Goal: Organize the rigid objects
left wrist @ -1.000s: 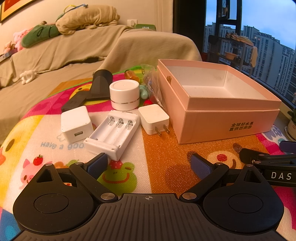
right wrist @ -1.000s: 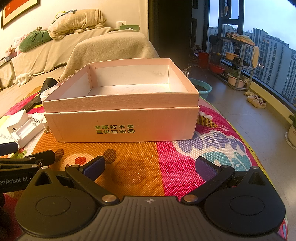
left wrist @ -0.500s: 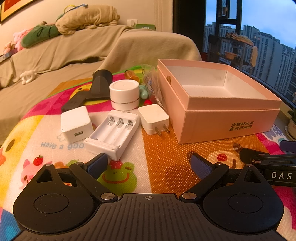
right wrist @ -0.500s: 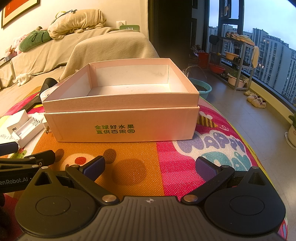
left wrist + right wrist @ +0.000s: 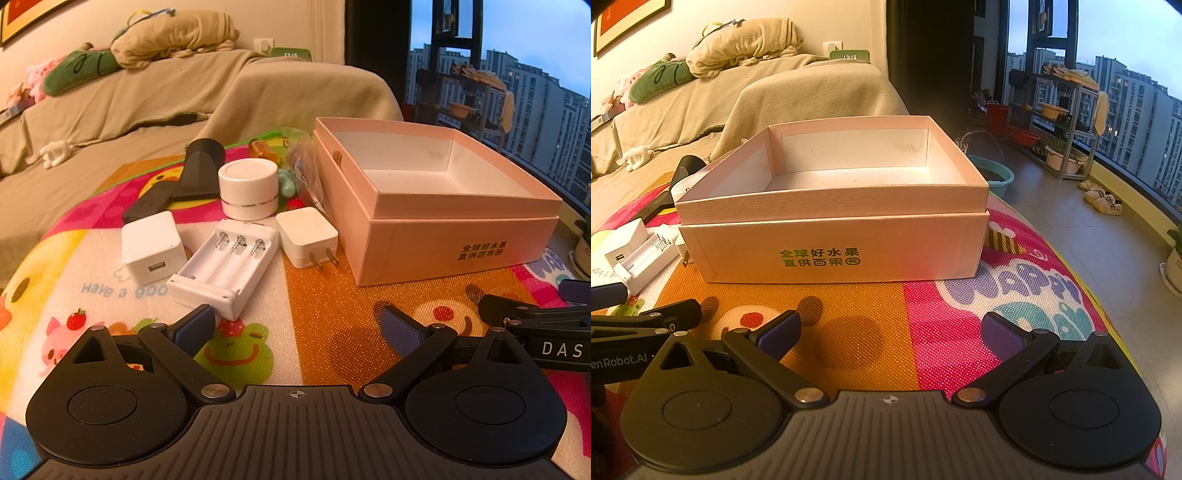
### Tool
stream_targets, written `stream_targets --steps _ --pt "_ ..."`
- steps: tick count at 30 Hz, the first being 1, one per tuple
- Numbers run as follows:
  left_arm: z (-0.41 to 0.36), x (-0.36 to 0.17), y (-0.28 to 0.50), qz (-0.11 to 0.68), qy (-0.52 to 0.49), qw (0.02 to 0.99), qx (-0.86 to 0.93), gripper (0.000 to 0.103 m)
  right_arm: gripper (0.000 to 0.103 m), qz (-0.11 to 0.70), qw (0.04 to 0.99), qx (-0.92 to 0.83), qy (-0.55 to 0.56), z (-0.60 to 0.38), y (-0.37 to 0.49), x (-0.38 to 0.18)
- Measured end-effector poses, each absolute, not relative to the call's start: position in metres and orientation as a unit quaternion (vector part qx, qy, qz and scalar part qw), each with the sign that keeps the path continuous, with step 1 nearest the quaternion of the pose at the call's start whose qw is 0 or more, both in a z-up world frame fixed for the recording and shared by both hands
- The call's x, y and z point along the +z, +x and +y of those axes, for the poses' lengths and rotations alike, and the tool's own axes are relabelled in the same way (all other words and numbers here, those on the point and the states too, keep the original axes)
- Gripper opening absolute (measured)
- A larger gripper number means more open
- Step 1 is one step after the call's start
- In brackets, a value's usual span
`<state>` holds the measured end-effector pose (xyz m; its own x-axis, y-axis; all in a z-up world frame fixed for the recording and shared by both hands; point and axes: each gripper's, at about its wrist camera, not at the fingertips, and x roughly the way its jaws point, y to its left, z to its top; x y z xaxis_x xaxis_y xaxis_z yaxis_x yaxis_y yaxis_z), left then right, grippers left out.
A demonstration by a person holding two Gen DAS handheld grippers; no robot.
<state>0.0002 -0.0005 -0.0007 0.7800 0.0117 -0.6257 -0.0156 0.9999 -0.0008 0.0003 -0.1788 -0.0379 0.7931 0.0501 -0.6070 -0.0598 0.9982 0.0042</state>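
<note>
Left gripper [image 5: 297, 325] and right gripper [image 5: 890, 330]: jaws spread, nothing held.
Pink box [image 5: 834, 251] at 12 o'clock of right gripper: lidless, interior bare; battery charger [image 5: 225, 266] outside, at its 9 o'clock.

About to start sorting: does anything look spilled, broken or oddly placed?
Nothing is spilled or visibly broken. The battery charger lies empty and askew, and the pink box sits nested in its own lid, empty.

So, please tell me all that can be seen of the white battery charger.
The battery charger is a white plastic tray with three open slots, each ending in a metal spring at the far end. No batteries are inside. It lies flat and slanted on the mat, between the USB cube and the plug adapter, close to both.
</note>
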Motion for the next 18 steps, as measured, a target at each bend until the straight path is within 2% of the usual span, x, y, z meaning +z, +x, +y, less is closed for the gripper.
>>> stream_targets --steps 18 --pt "-0.0019 -0.0016 0.0012 0.332 -0.002 0.943 0.008 0.1 0.103 0.32 0.947 0.029 -0.006 -0.1789 0.0019 -0.0382"
